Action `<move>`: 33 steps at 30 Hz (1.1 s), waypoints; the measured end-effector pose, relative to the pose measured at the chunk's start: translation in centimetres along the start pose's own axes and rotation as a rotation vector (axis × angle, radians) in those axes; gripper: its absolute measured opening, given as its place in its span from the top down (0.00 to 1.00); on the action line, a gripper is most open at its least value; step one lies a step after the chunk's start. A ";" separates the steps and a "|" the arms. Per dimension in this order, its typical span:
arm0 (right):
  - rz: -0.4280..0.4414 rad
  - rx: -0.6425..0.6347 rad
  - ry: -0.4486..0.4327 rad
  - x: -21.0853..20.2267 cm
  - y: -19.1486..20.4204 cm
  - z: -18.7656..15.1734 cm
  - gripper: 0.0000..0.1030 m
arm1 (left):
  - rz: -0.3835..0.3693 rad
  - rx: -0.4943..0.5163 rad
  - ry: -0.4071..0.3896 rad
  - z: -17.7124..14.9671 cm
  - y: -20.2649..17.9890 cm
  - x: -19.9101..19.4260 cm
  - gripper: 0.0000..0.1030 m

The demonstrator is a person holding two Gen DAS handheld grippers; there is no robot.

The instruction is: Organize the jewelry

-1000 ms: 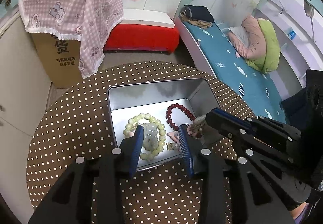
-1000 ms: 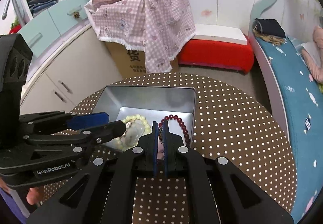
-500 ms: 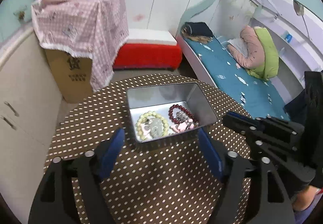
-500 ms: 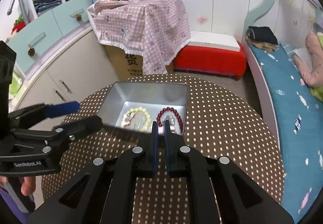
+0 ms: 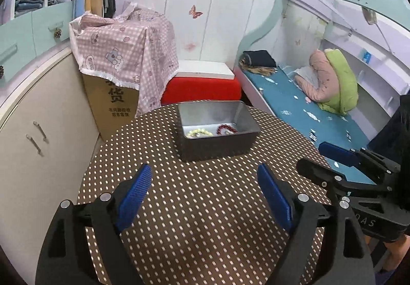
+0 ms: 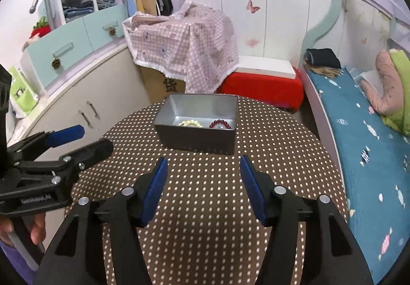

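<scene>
Both grippers, L (image 5: 202, 182) & R (image 6: 202, 177): jaws just opened, empty.

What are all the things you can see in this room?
Metal tin: one, grey, open, on the table.
Pale bracelet: one, cream beads, inside the tin.
Red bracelet: one, dark red beads, inside the tin, beside the pale one.
Table: one, round, brown with white dots.
Cardboard box: one, brown, under a pink checked cloth.
Red seat: one, by the wall.
Bed: one, blue sheet.
Left gripper: black, blue pads, jaws open, just widened, holding nothing.
Right gripper: same, jaws open, just widened, holding nothing.
</scene>
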State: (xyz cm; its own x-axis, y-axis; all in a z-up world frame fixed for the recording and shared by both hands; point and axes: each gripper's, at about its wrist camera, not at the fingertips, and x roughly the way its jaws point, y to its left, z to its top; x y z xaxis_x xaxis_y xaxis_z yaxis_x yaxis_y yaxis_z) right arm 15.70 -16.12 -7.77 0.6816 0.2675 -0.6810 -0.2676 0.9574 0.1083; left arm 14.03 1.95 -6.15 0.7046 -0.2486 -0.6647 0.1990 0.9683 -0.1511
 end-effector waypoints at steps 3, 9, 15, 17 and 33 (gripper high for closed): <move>-0.021 -0.004 -0.029 -1.8 0.7 -1.1 0.32 | 0.004 -0.001 -0.018 -0.6 -0.4 -1.2 0.21; -0.037 -0.005 -0.097 -5.6 1.4 -2.4 0.20 | 0.062 -0.002 -0.119 -1.7 -1.3 -4.5 0.10; -0.051 -0.001 -0.167 -9.0 2.2 -3.0 0.19 | 0.129 0.039 -0.221 -2.6 -2.5 -7.6 0.07; -0.056 -0.006 -0.194 -10.2 2.7 -3.2 0.19 | 0.142 0.045 -0.249 -2.7 -2.8 -8.6 0.07; -0.122 -0.028 -0.376 -16.7 4.8 -4.8 0.17 | 0.216 0.087 -0.473 -4.4 -5.1 -14.4 0.07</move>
State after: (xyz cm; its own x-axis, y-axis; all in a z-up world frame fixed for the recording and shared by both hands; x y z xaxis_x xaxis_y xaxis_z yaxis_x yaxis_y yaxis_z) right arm -0.21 -16.46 0.64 0.9103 0.1779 -0.3739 -0.1842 0.9827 0.0191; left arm -0.16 0.68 0.95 0.9624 -0.0472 -0.2676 0.0565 0.9980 0.0272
